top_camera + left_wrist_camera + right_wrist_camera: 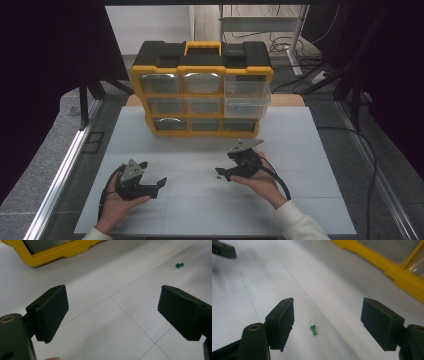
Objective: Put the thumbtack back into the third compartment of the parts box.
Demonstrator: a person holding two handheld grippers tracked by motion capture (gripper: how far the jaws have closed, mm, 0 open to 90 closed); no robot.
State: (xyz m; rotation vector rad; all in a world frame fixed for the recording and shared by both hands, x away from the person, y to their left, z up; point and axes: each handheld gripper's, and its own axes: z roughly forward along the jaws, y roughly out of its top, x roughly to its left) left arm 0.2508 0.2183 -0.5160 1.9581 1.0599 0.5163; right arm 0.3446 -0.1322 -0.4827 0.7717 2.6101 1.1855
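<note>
A small green push pin [313,329] lies on its side on the white table [200,210]. My right gripper [328,325] hangs low over it, open, with the pin between the two jaws and untouched by either. In the high view the right gripper [223,174] points left at the pin [218,176]. To its left, my left gripper [152,173] rests open near the table's front with nothing between its jaws. From the left gripper [112,307] the pin [179,265] lies farther off at the upper right.
A yellow and black organizer case [202,95] with clear drawers stands at the back of the table. Its right-hand drawers [247,97] stick out a little. Its yellow base [397,272] runs close on the right gripper's far side. Cables lie on the floor behind.
</note>
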